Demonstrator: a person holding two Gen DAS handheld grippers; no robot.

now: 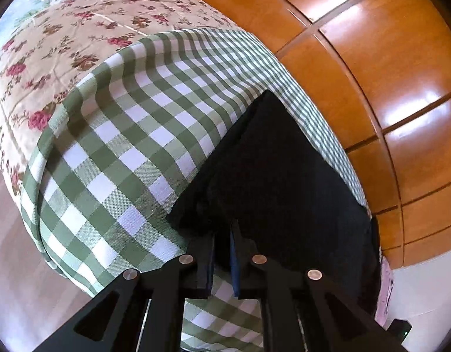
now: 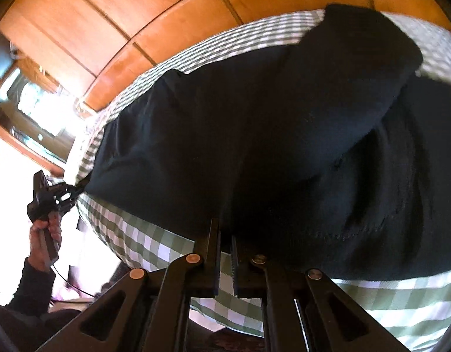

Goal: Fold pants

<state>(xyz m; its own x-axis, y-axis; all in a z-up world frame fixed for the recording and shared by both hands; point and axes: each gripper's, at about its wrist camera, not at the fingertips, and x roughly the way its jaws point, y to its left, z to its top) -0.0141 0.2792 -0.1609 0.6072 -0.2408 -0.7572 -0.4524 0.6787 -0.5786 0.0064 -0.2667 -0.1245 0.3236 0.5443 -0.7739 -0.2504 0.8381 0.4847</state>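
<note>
One pair of black pants spread on the green-checked cloth over the bed, wooden panelling beyond. Left gripper low at the pants' near corner, fingers narrow, pinching the hem. Right gripper level at the pants' near edge, fingers narrow, clamping dark fabric. One hand visible, wrapped around the left handle, left of the pants

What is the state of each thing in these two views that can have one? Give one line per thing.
Black pants: lying on the checked cloth, partly folded, rumpled.
Left tool: nearly shut, pinching the pants' edge.
Right tool: nearly shut, pinching the pants' edge.
Green checked cloth: spread out under the pants.
Floral quilt: lying beyond the checked cloth.
</note>
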